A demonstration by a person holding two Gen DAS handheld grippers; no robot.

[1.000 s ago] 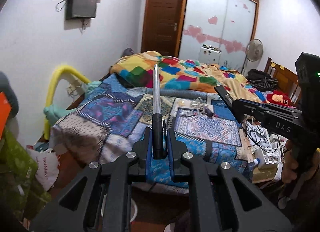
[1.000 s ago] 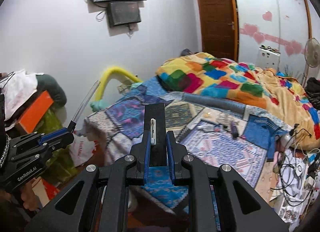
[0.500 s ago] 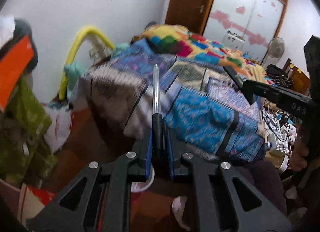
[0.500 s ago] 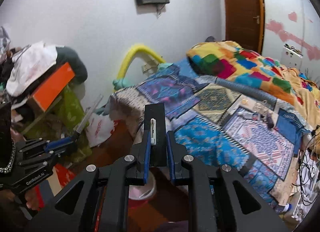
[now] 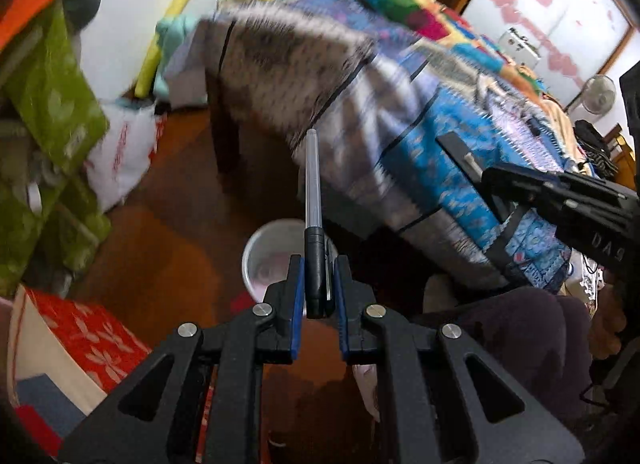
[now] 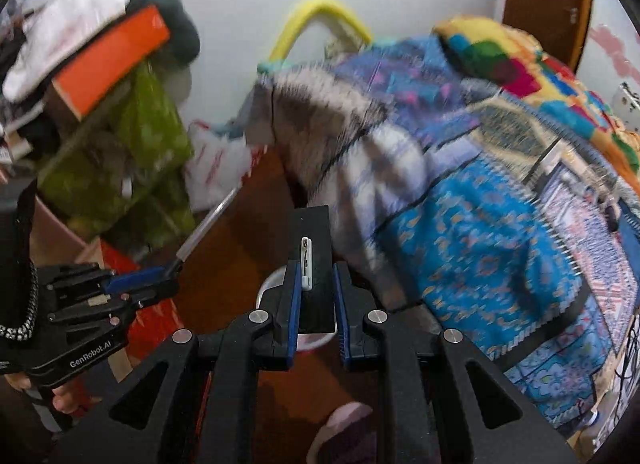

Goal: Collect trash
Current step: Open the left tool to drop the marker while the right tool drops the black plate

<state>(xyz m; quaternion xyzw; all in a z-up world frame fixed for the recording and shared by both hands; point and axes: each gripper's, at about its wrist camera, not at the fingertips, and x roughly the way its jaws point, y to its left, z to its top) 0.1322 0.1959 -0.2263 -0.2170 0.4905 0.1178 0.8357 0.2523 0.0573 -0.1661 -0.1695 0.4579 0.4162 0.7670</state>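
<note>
Now, at the bin: both hands low over the floor, each load carried toward a white pail (image 5: 272,252) beside the bed (image 5: 460,167).
Left tongs (image 5: 318,284): closed tight on a pen (image 5: 314,223), gripped at its black cap end, clear barrel sticking out well past the tips.
Right tongs (image 6: 316,296): closed on a flat black card (image 6: 314,264) with a small white clip on its face; card upright between the blue pads.
Pail: on the brown floor (image 5: 168,223), just under and ahead of both tips; only part of its rim showing behind the right tongs (image 6: 276,284).
Pen's place: tip over the far rim of the pail, toward the hanging bed cover.
Risk, pen: long barrel likely to bridge the rim and tip out onto the floor if let go this far out; cause would be the tip pointing past the pail, not into it.
Risk, card: flat face could catch the rim or slide off behind the pail; cause, a release before the tips are squarely above the opening.
Risk, crowding: two tongs close over one small mouth, a knock between them could jar a load loose.
Blur: edges smeared, exact alignment over the pail hard to judge.
</note>
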